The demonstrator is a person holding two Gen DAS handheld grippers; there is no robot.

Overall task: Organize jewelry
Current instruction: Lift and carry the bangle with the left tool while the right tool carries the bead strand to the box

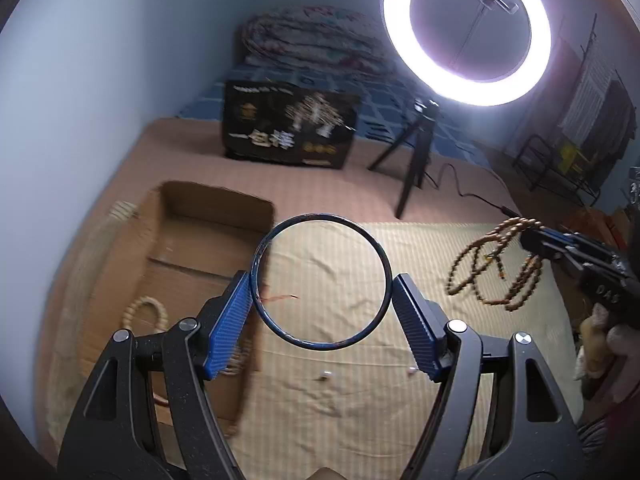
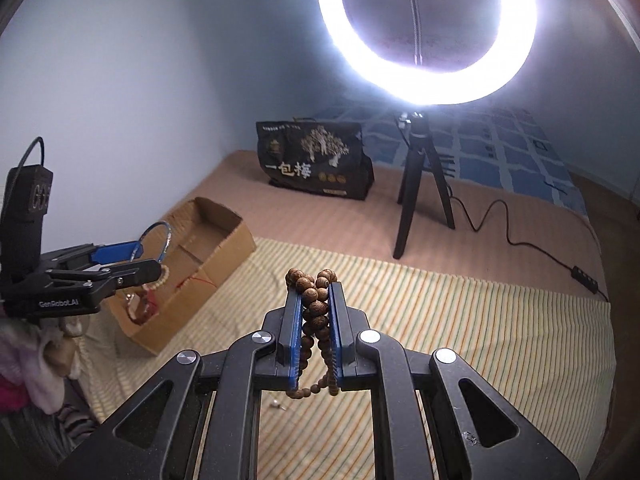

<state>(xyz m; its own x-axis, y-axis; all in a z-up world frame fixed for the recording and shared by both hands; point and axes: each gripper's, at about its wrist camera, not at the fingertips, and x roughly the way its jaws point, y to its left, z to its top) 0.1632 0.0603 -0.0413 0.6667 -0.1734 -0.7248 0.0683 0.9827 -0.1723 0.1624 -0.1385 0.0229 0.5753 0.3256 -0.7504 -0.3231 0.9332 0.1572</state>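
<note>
My left gripper [image 1: 320,292] is shut on a thin dark bangle [image 1: 276,320], its blue pads pressing the ring's two sides, held above the striped cloth beside an open cardboard box [image 1: 208,236]. The box holds a pale bead bracelet [image 1: 150,308]. My right gripper [image 2: 314,292] is shut on a brown wooden bead necklace [image 2: 314,296], whose strands hang down between the pads. In the left wrist view the beads [image 1: 496,268] dangle from the right gripper [image 1: 528,240] at the right. In the right wrist view the left gripper [image 2: 138,258] holds the bangle [image 2: 166,240] over the box [image 2: 224,240].
A ring light [image 1: 468,28] on a black tripod [image 1: 416,160] stands behind the striped cloth [image 1: 440,360], its cable [image 2: 520,240] trailing right. A black printed bag [image 1: 288,124] sits at the back. Small pale beads [image 1: 326,376] lie on the cloth.
</note>
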